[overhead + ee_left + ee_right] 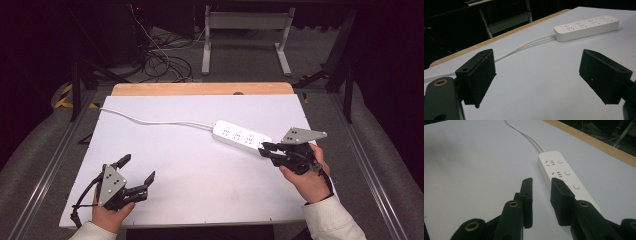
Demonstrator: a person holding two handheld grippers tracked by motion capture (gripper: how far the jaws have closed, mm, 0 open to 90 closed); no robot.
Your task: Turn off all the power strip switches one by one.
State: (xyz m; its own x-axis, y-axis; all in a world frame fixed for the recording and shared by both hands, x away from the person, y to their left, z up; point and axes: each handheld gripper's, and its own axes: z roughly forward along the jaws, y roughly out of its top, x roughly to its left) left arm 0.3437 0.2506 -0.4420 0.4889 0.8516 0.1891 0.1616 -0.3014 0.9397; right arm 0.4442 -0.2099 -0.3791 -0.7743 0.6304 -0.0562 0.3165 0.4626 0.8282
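**Narrowed jaws at the end of the power strip**

Nearest the high camera, at the table's front edge, sits the left gripper (137,170), its jaws spread wide with nothing between them; its own view looks across bare white table (175,165) toward the strip. Moving right, a white cable (150,121) runs from the far left corner to the white power strip (241,135), which lies flat right of centre, angled toward the right edge. At its near end is the right gripper (266,148), jaws drawn close but with a gap left, clamping nothing; one jaw overlaps the strip's end, contact unclear.
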